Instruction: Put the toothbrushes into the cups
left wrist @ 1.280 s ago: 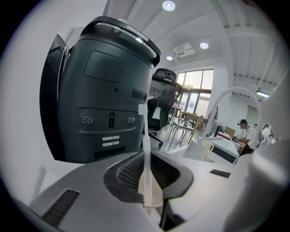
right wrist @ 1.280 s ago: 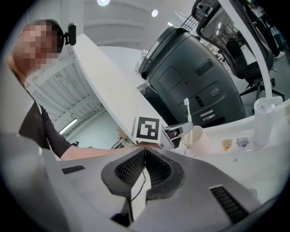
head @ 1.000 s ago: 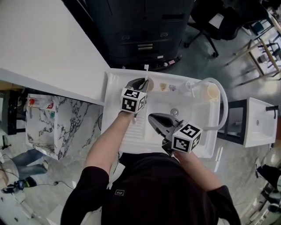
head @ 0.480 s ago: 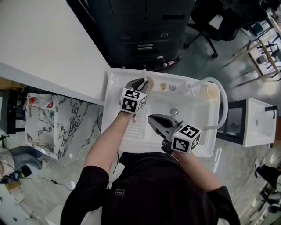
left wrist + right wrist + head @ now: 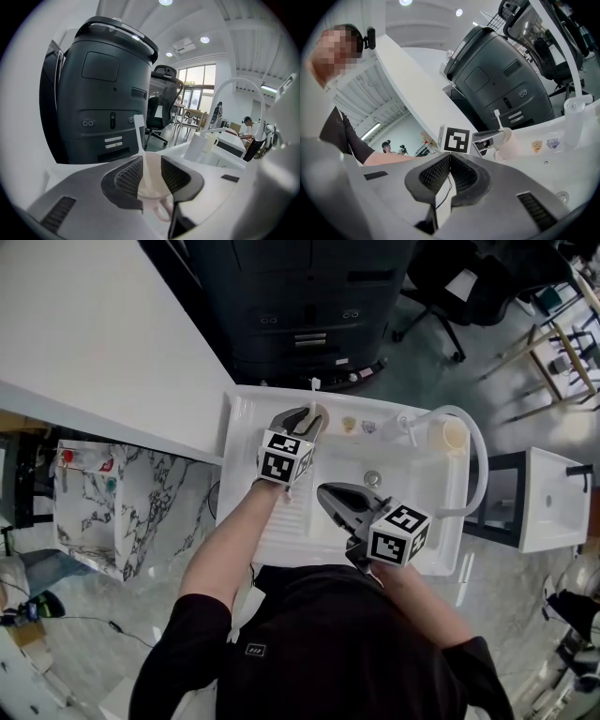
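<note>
The left gripper (image 5: 306,417) is opening its jaws, releasing the toothbrush (image 5: 139,136), which stands in the cup (image 5: 157,197): one toothbrush seems placed. The right gripper (image 5: 448,174) is closed, empty.

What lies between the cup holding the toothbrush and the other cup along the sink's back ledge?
In the head view, two small badge-like stickers and the faucet base sit between the cup with the toothbrush and the other cup.

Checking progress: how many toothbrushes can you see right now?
1: a toothbrush standing in the cup between the left gripper's opening jaws, at the sink's back rim. More may be hidden.
</note>
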Demonstrator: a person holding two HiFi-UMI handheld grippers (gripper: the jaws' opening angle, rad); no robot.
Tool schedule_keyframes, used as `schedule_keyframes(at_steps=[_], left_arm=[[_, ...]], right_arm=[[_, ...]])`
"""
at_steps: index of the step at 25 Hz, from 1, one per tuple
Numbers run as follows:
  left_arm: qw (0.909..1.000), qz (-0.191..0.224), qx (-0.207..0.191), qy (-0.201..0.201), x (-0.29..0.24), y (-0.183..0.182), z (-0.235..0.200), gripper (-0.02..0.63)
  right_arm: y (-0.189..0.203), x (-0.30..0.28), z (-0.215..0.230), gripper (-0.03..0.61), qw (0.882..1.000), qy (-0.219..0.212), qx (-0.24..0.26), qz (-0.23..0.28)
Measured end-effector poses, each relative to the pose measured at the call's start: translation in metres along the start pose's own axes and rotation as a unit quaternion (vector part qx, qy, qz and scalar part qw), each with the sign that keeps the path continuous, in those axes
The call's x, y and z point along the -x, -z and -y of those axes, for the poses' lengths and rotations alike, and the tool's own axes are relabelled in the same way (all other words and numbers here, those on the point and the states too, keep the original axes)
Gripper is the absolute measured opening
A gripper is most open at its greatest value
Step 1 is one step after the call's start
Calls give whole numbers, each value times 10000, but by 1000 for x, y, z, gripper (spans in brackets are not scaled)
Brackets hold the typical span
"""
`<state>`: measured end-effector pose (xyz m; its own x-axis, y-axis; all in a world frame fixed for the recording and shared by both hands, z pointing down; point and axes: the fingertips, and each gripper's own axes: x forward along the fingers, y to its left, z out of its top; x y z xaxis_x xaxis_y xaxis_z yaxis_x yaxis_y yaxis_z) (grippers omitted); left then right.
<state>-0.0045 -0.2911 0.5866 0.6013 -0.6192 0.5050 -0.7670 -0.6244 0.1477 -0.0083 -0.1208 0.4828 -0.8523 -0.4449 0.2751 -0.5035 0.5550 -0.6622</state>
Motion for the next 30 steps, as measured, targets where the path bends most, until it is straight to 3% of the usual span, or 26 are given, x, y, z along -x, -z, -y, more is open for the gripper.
schedule_keyframes(at_steps=[13,23,30], left_arm=[[9996,67,-289,-38,-17,-10,-6,129],[9993,338,-108,-83,5,-24,-3,137],[9982,495,22,-328,28,-31,-21,137]], right_arm=[[-4,5,16,28,9998,135,-170,37],[-7,10,10,28,9998,88,-176,98],[-9,2,6,28,9998,-83,-134,93]])
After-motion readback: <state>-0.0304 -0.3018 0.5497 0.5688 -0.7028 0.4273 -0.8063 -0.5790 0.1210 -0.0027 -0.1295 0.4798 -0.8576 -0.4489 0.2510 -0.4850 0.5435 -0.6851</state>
